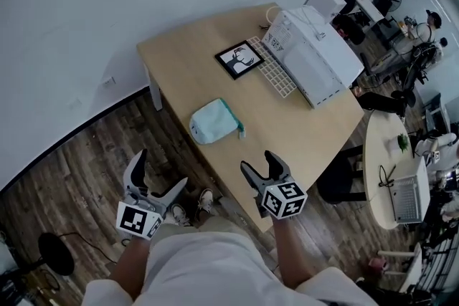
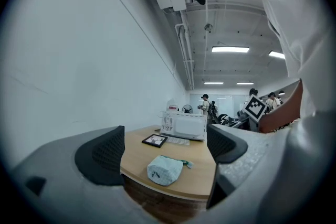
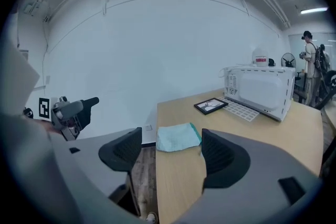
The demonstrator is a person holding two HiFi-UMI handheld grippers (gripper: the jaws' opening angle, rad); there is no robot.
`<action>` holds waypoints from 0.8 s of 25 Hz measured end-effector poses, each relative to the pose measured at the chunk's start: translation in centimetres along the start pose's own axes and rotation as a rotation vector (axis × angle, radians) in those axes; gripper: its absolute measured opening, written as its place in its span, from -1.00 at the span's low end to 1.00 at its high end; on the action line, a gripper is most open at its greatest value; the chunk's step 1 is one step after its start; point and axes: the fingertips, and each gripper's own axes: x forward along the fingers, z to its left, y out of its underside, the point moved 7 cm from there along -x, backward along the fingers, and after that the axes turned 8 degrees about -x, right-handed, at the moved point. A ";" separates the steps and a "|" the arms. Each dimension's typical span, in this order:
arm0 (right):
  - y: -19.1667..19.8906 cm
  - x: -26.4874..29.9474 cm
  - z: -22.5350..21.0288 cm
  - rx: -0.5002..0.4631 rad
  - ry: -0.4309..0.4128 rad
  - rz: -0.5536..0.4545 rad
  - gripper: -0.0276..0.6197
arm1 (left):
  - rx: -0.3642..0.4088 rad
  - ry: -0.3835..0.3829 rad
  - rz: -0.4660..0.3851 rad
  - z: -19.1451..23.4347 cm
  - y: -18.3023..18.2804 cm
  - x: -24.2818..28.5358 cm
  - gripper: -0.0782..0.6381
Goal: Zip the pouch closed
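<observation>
On the table (image 1: 179, 61) lies the pouch (image 1: 214, 121), closure unreadable.

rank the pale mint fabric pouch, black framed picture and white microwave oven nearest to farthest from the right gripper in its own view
1. Pale mint fabric pouch, straight ahead.
2. Black framed picture, mid-table, to the right.
3. White microwave oven, far right.

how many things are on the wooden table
4: a pouch near the front edge, a framed picture behind it, a white grid panel beside that, and a microwave at the back. More may hide behind the microwave.
</observation>
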 end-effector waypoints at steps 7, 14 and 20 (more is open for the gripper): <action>3.8 6.0 -5.0 0.054 0.010 0.115 -0.18 | 0.031 0.022 0.055 -1.2 -0.1 4.6 0.57; 7.6 12.1 -8.5 0.041 0.049 0.281 -0.40 | 0.043 0.008 0.114 -1.0 0.4 6.9 0.56; 9.1 15.1 -9.9 0.048 0.039 0.369 -0.55 | 0.051 -0.004 0.144 -0.7 0.7 8.6 0.56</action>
